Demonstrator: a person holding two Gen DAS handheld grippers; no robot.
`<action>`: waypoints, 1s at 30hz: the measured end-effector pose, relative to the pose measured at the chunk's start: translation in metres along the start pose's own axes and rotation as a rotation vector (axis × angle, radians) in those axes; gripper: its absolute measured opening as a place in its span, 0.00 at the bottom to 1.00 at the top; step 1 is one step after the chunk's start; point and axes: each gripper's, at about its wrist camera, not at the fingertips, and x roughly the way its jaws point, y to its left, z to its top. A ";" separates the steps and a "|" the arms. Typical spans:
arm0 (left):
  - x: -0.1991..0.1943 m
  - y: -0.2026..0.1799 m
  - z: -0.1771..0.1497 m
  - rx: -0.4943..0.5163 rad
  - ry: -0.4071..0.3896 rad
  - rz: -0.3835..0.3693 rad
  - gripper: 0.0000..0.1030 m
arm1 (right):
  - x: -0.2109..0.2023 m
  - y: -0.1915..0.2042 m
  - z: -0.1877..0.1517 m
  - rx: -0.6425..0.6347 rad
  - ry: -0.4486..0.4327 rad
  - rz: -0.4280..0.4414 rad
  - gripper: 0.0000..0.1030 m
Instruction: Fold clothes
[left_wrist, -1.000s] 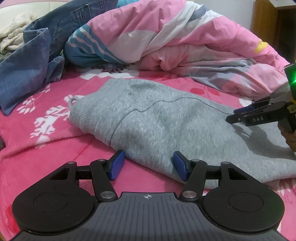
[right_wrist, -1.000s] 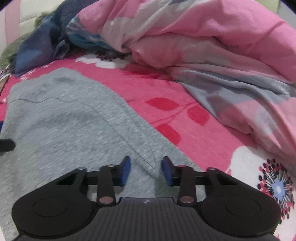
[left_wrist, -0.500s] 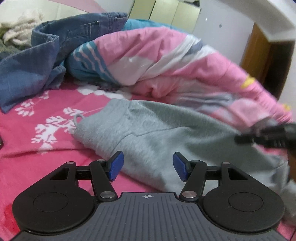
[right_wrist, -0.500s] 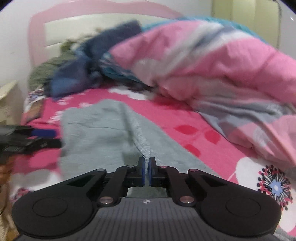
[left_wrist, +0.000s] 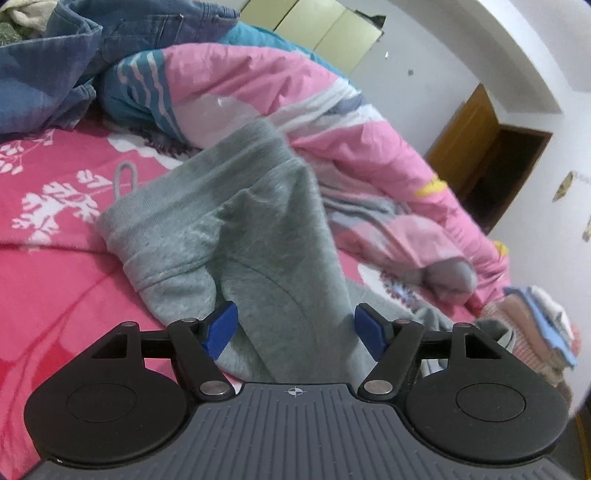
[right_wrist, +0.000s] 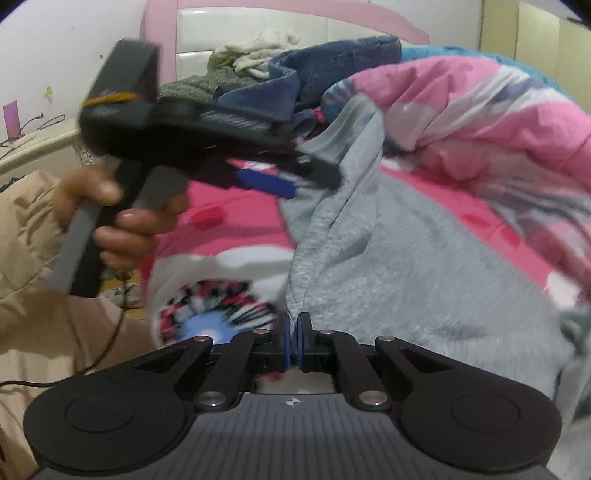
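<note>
Grey sweatpants (left_wrist: 258, 236) lie on the pink flowered bed, partly lifted and bunched, with a raised fold running toward me. My left gripper (left_wrist: 295, 328) is open, its blue pads either side of the raised grey fold without pinching it. In the right wrist view my right gripper (right_wrist: 294, 339) is shut on an edge of the grey sweatpants (right_wrist: 424, 266), pulling the cloth up into a taut ridge. The left gripper also shows in the right wrist view (right_wrist: 288, 184), held in a hand at the upper left, its tips against the grey cloth.
A pink, white and teal duvet (left_wrist: 295, 96) is heaped behind the pants. Blue jeans (left_wrist: 74, 55) lie piled at the back left. Folded clothes (left_wrist: 532, 332) are stacked at the right. A wooden door (left_wrist: 491, 155) stands beyond. The pink headboard (right_wrist: 295, 22) is behind.
My right gripper shut on the pants' edge and lifted it toward the left. The pants went from flat to bunched, and my left gripper moved in around the raised fold.
</note>
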 end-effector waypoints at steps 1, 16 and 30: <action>0.002 -0.001 -0.002 0.003 0.007 0.019 0.67 | 0.003 0.008 -0.004 -0.004 0.003 -0.011 0.04; 0.003 -0.003 -0.014 0.029 0.017 0.213 0.12 | -0.054 -0.025 0.008 0.145 -0.104 -0.286 0.44; -0.028 0.032 -0.015 -0.139 -0.022 0.218 0.12 | -0.027 -0.213 -0.009 0.531 0.195 -0.645 0.13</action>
